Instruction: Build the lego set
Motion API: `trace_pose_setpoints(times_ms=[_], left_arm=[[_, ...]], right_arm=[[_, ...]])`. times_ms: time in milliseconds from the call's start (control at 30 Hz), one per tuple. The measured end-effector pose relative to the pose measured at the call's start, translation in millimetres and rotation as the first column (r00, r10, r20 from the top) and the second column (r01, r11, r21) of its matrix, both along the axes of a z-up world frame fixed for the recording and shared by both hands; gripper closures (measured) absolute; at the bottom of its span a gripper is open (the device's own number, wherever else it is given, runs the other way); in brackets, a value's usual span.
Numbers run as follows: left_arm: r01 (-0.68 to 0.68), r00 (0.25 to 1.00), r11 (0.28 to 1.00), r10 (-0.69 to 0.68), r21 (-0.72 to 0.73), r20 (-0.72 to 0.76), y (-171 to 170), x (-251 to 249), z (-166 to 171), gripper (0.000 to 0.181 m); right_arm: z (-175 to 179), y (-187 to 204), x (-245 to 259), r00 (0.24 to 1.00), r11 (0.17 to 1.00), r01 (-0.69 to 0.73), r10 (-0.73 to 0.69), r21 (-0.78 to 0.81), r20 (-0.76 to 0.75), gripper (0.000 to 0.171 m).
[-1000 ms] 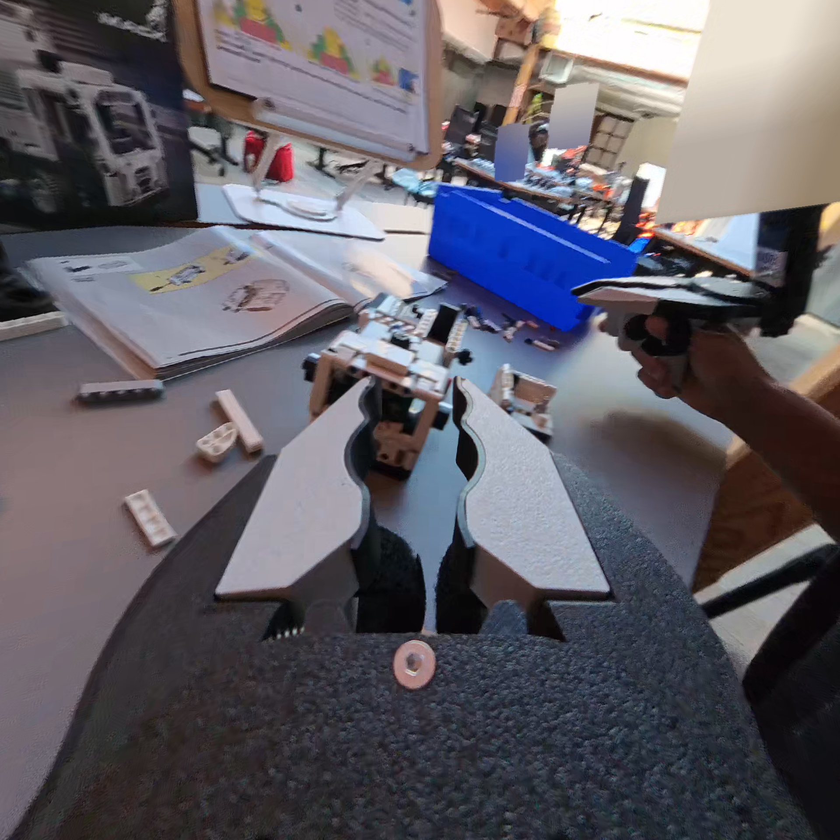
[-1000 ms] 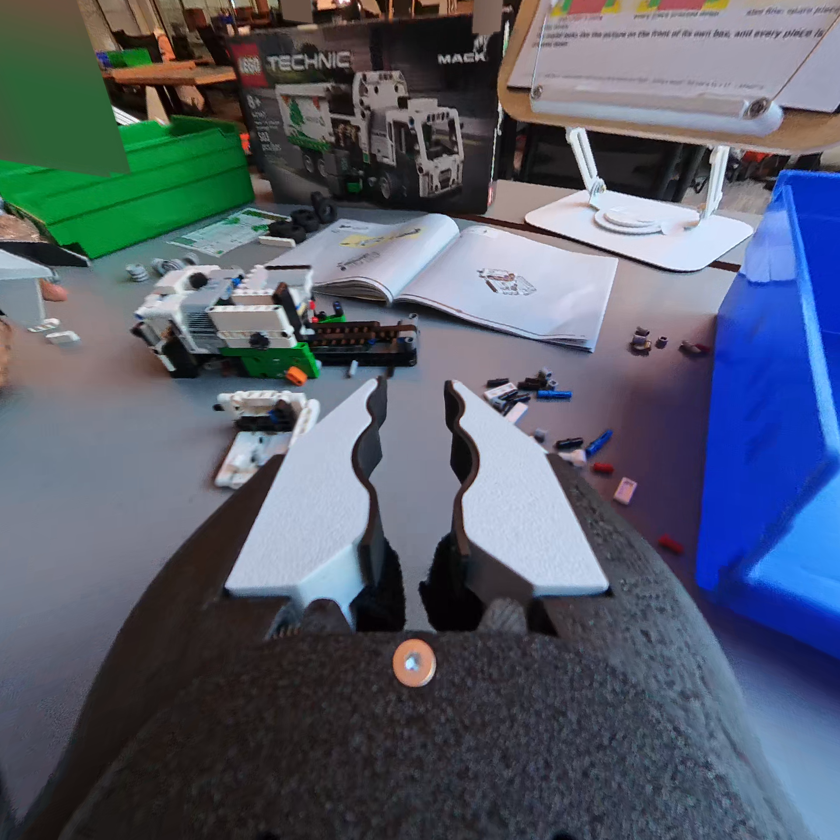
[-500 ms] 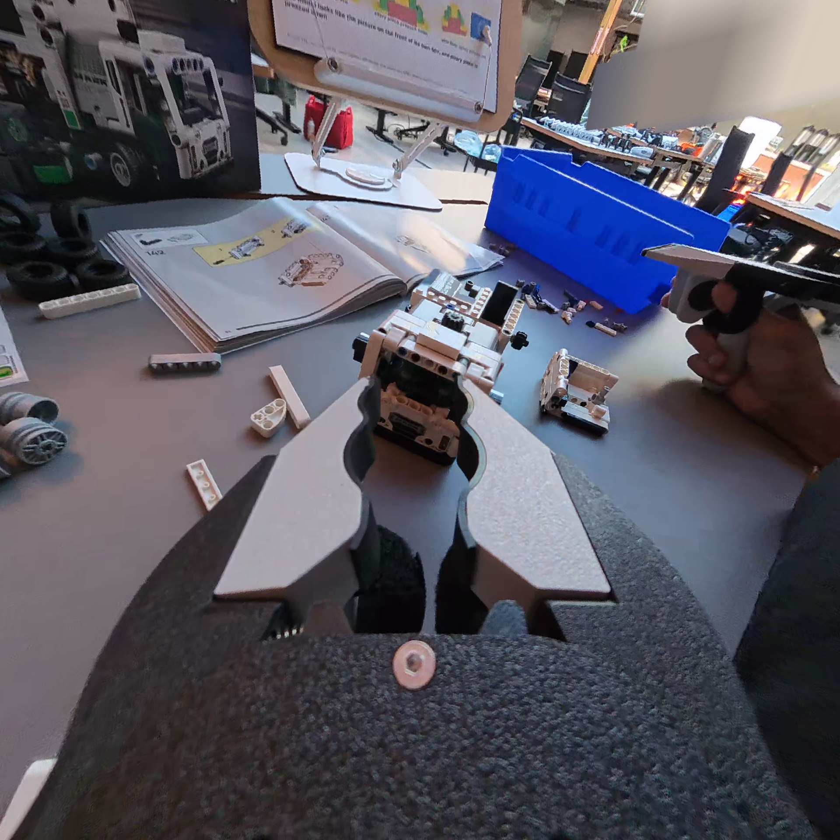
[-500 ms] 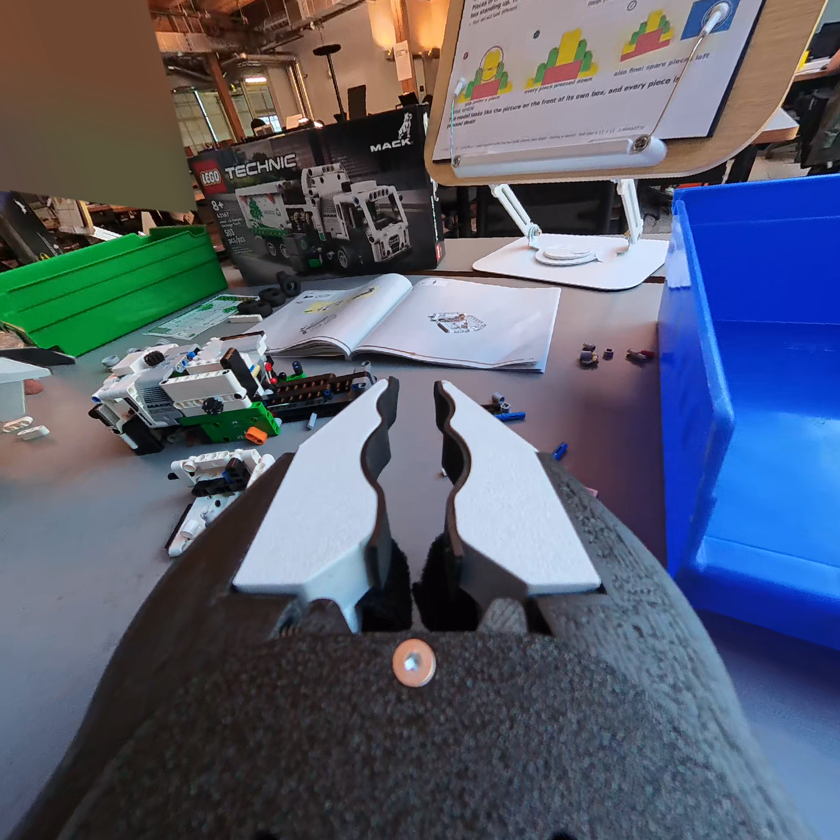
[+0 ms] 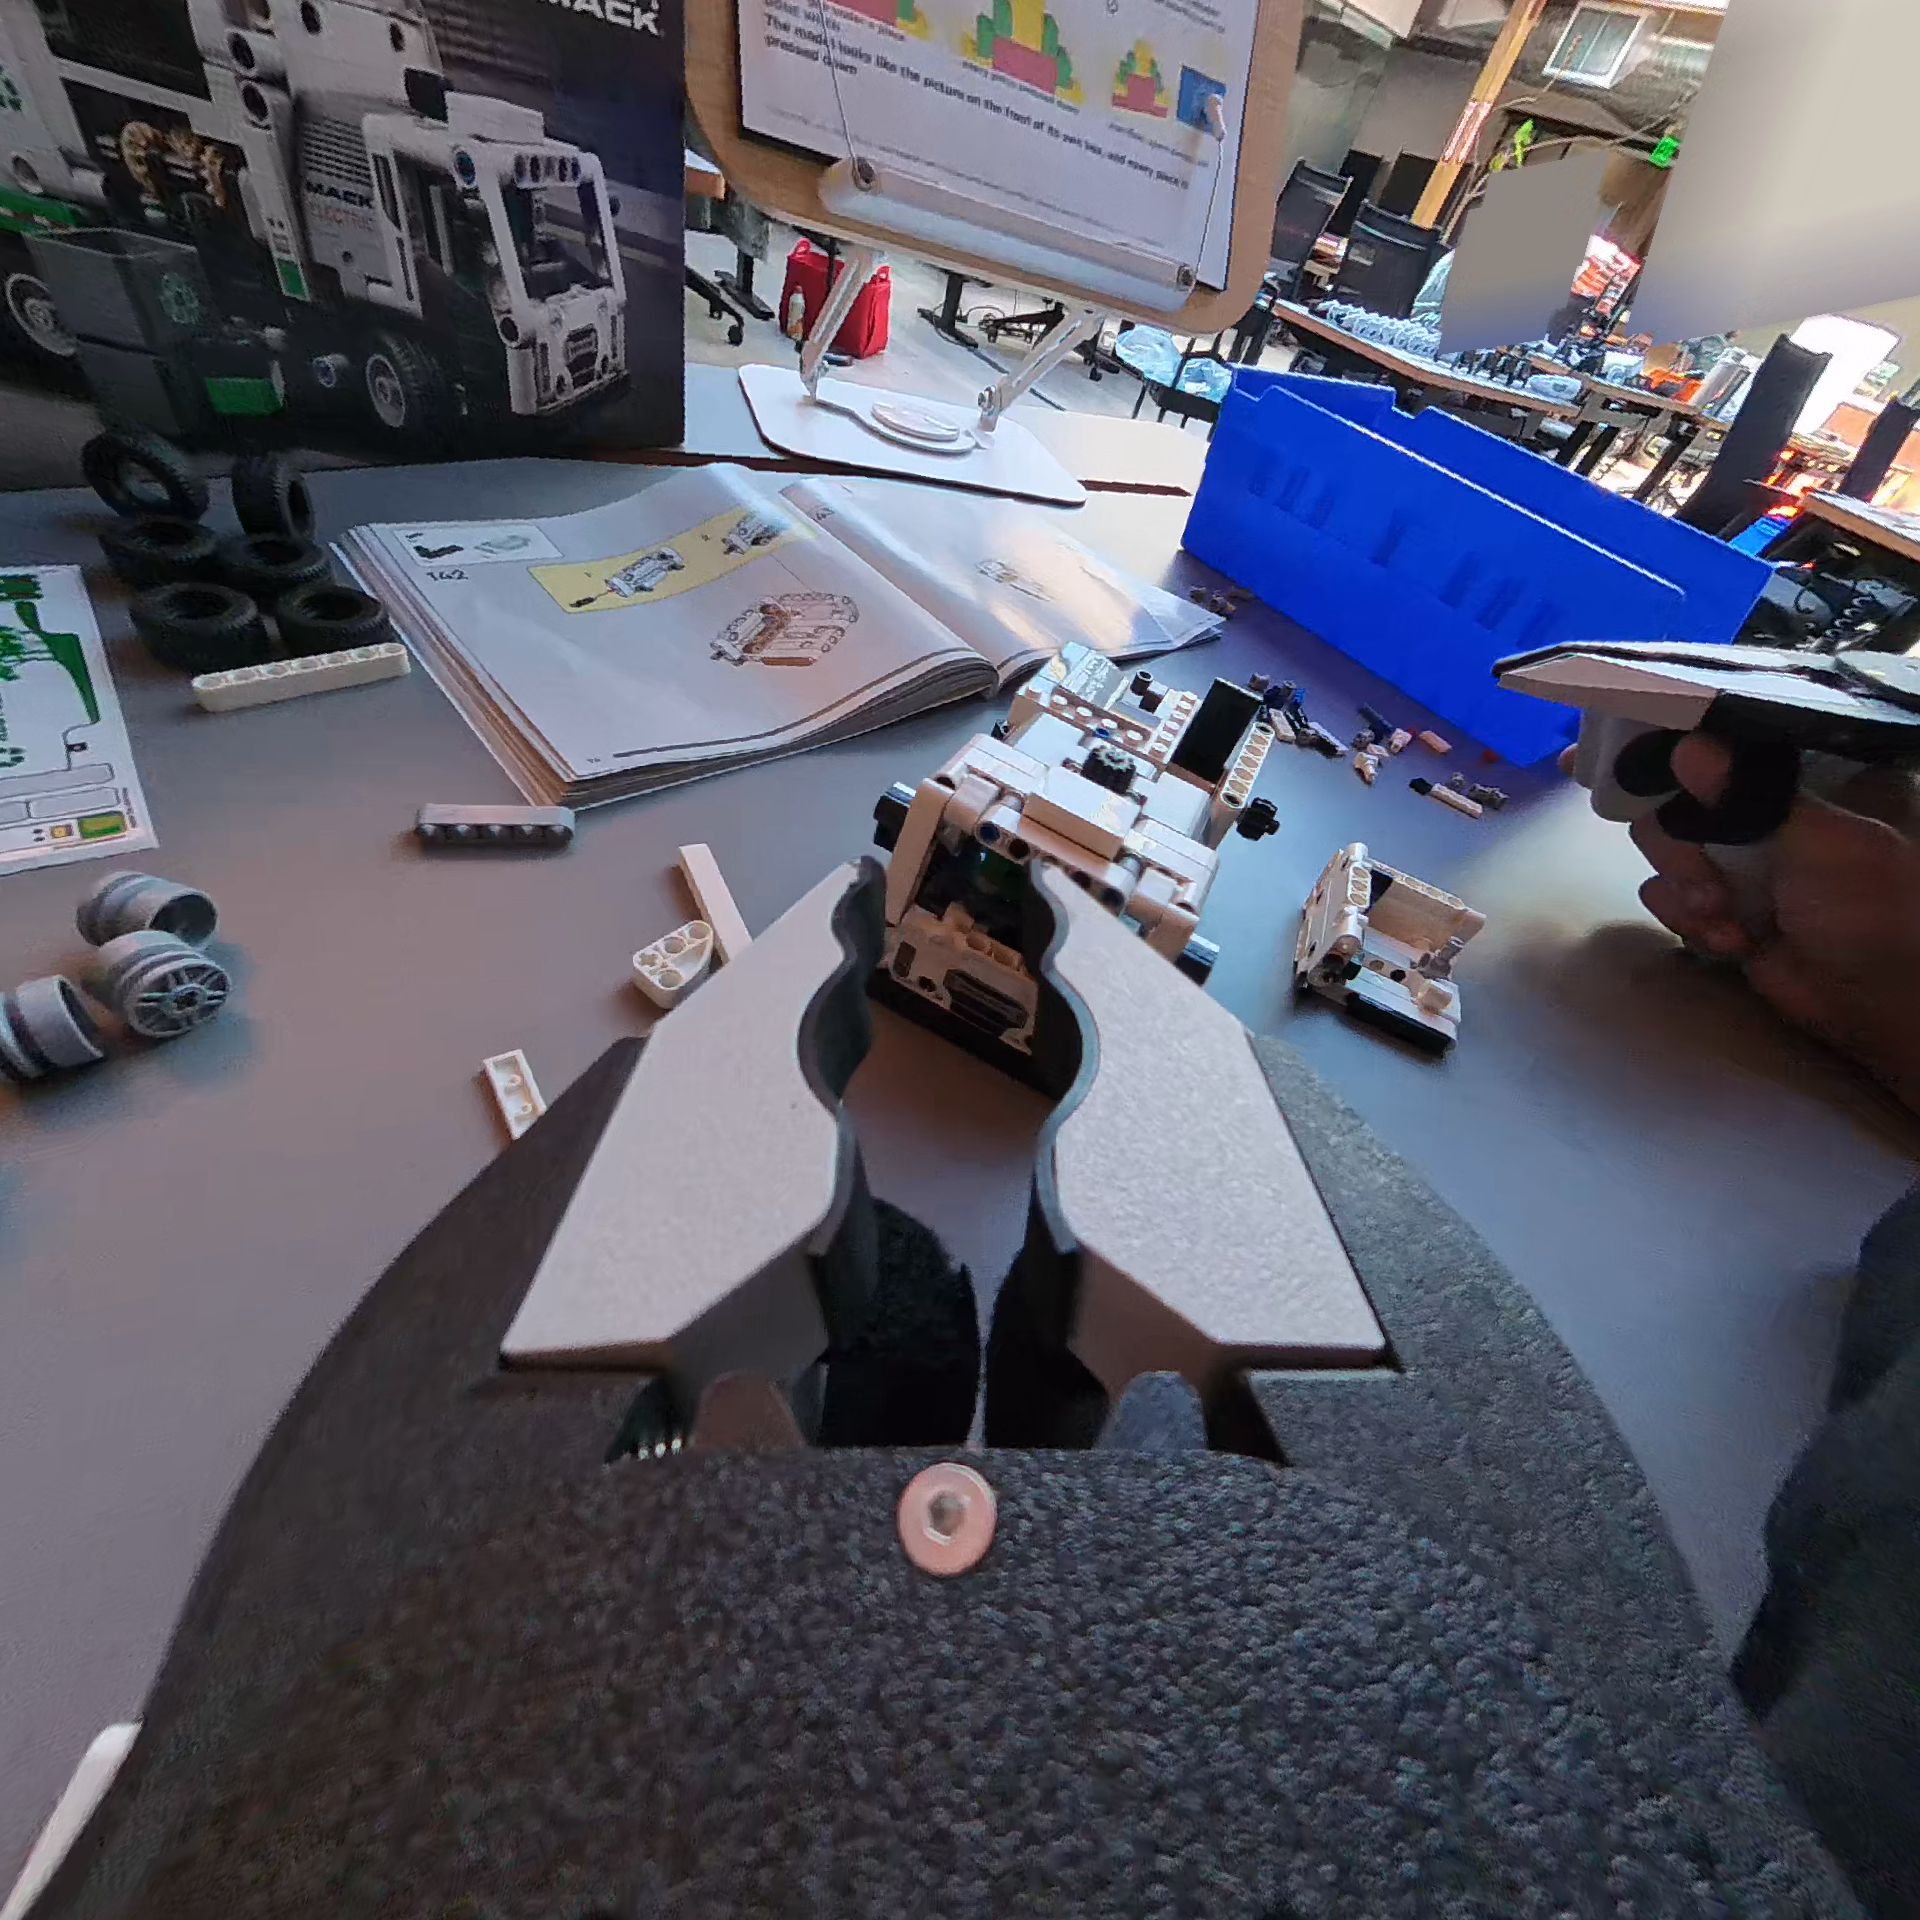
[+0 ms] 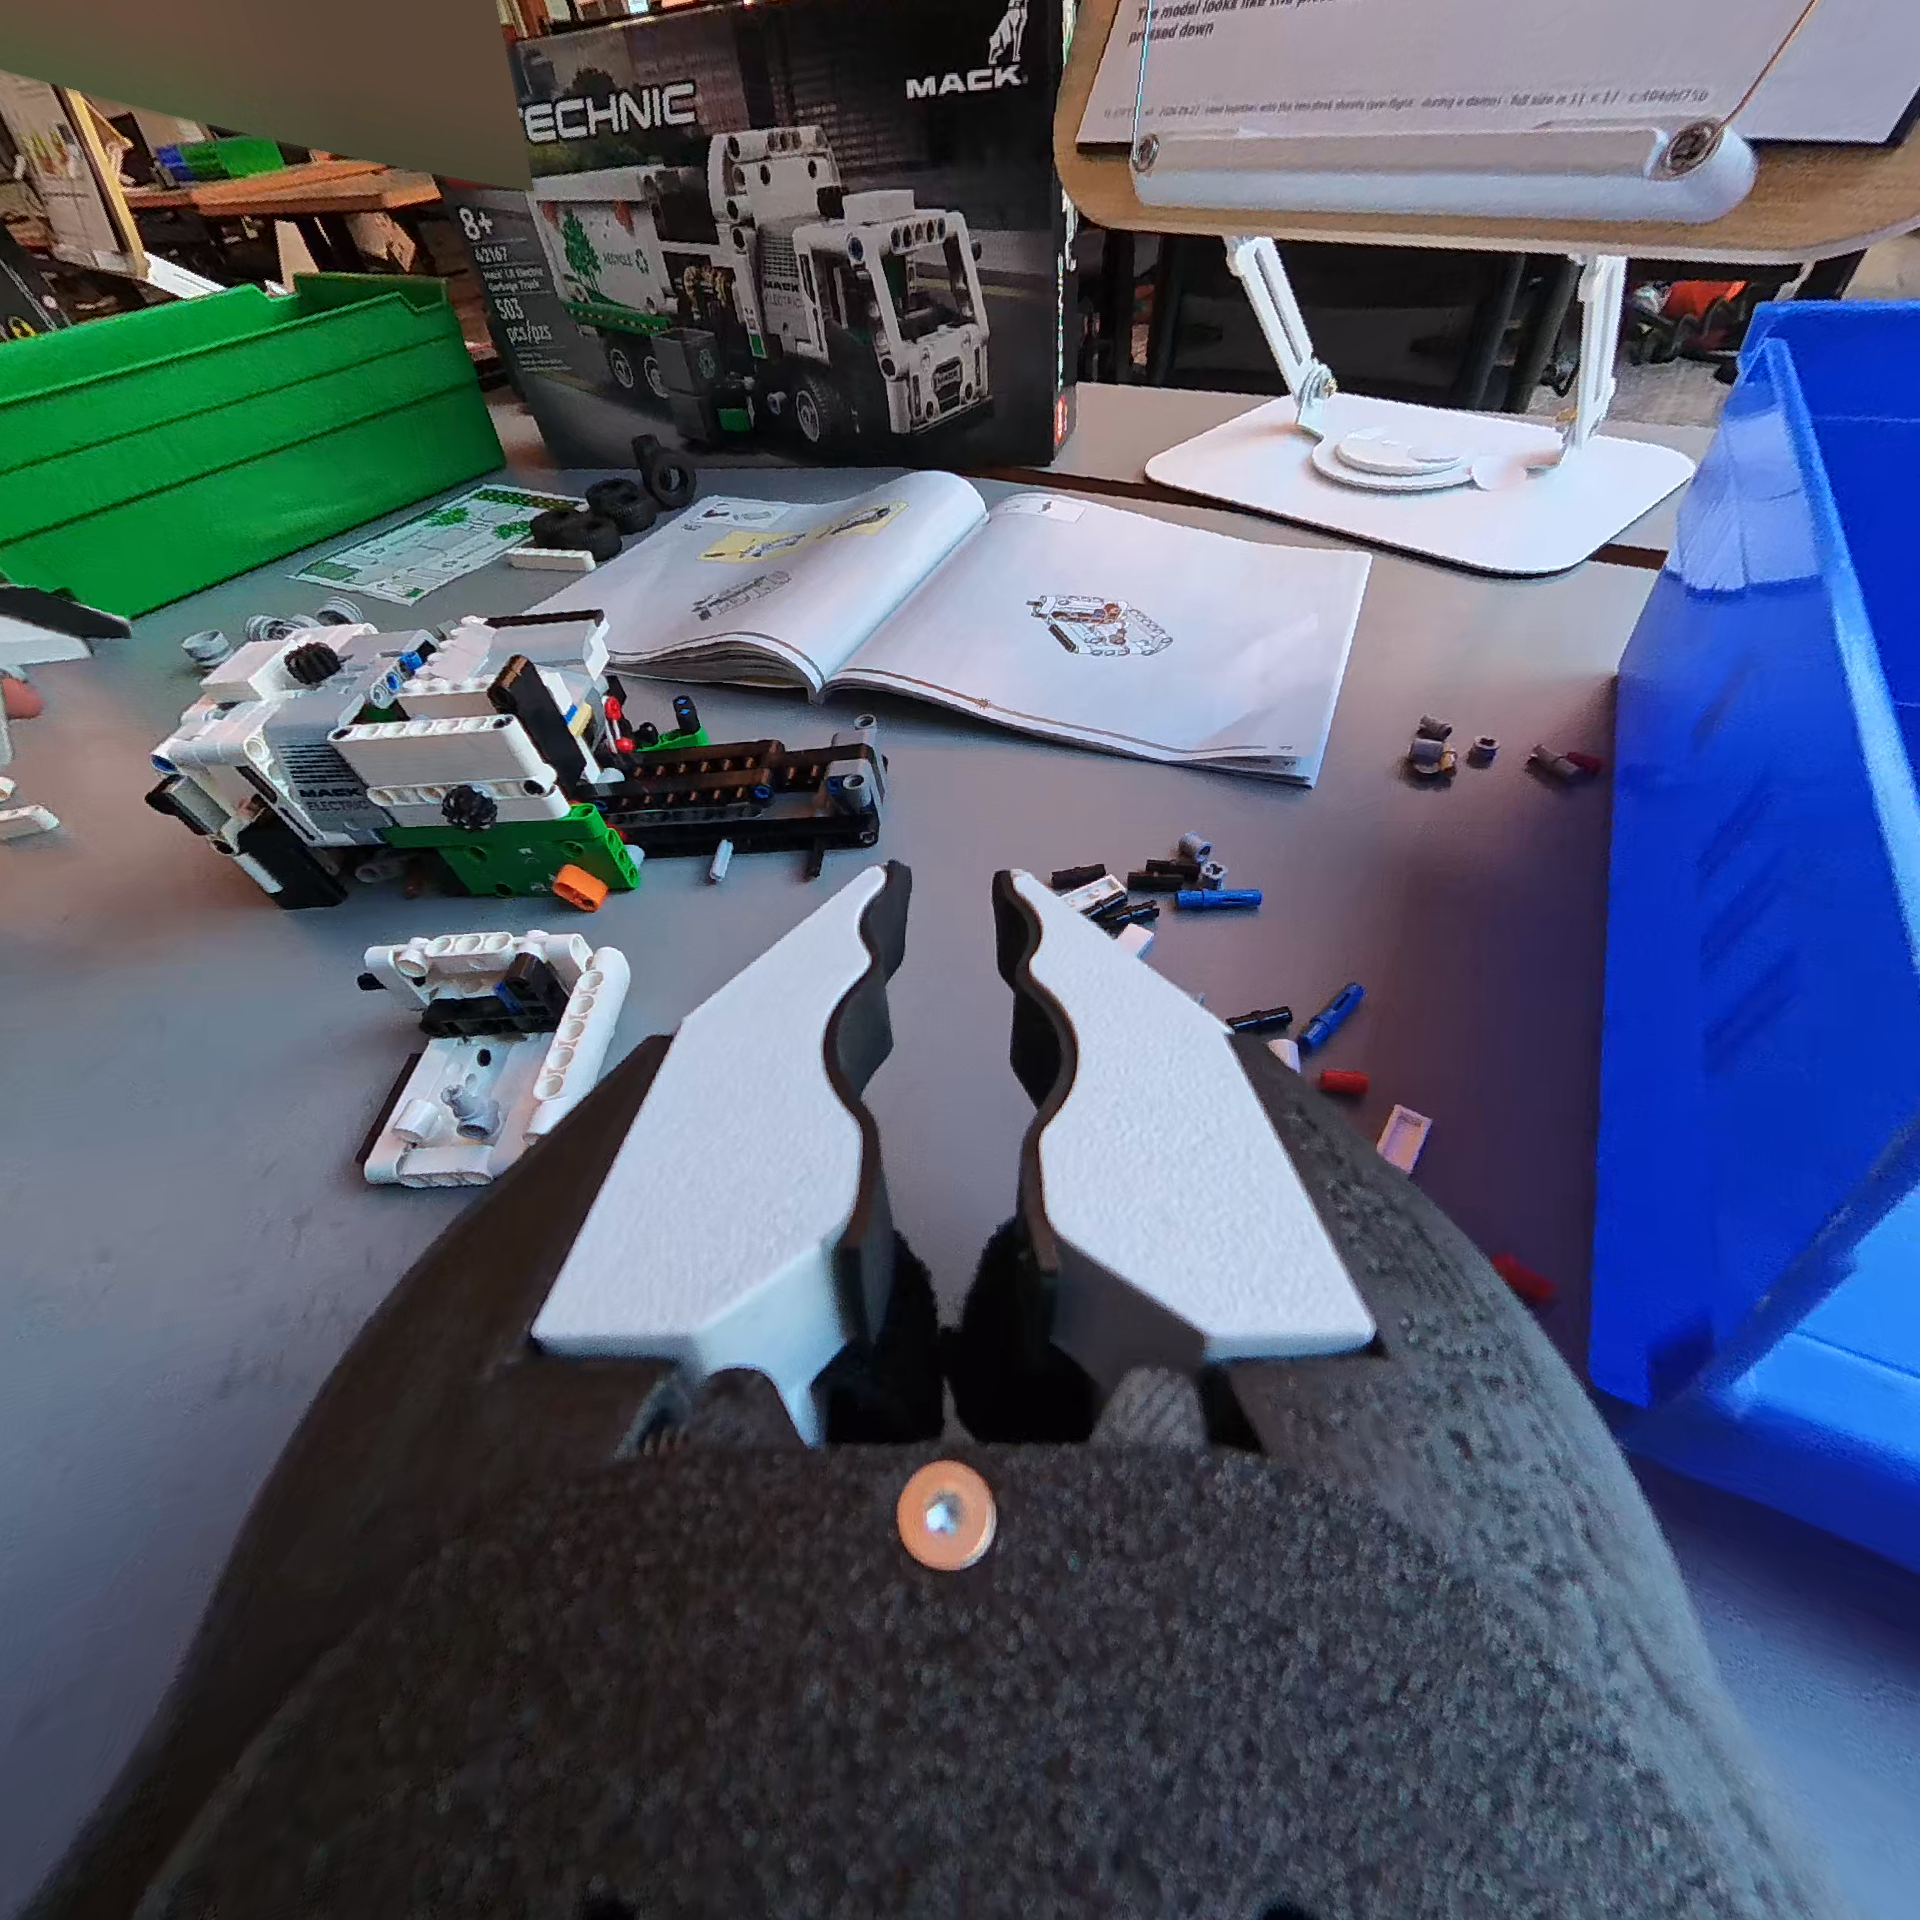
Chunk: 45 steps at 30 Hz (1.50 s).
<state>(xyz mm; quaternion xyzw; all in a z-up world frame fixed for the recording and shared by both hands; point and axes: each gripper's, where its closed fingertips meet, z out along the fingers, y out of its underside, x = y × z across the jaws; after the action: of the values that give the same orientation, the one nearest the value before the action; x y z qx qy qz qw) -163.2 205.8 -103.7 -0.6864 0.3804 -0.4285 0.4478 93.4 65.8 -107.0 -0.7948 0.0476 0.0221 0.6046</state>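
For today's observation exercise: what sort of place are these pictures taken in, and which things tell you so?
Probably a shared workshop or lab. Long work tables with office chairs stretch away behind; green and blue parts bins sit on the grey table, and an instruction sheet stands on a stand.

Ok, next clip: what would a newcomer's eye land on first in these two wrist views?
First the half-built white, green and black truck model in the middle of the grey table, with the open left gripper right at its cab end. Behind it lie the open instruction booklet and the dark set box. The bright blue bin fills the right edge, and the open right gripper points at scattered small pins beside it.
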Motion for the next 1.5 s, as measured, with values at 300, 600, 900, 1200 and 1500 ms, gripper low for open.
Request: trace_pose_setpoints(times_ms=[300,600,900,1200,1500], left_arm=[[-0.058,0.998,0.997,0.059,-0.049,0.017,14,-2,-1,0.158],[-0.06,0.998,0.995,0.062,-0.073,0.018,15,-2,-2,0.159],[-0.03,0.999,0.995,0.033,-0.097,0.036,14,-1,-1,0.159],[0.386,0.898,0.893,-0.307,0.229,-0.315,22,130,109,0.142],[0.67,0.519,0.736,-0.375,0.093,-0.768,-21,329,-13,0.119]], right_arm=[[-8,4,-3,0.999,0.998,-0.034,0.032,-0.052,-0.03,0.155],[-8,4,-5,0.999,0.998,-0.043,0.042,-0.056,-0.01,0.155],[-12,6,-6,0.999,0.996,-0.042,0.043,-0.082,0.006,0.156],[-12,6,-10,0.997,0.995,-0.054,0.058,-0.089,0.045,0.156],[-7,-2,-14,0.995,0.997,-0.056,0.06,-0.054,0.084,0.157]])
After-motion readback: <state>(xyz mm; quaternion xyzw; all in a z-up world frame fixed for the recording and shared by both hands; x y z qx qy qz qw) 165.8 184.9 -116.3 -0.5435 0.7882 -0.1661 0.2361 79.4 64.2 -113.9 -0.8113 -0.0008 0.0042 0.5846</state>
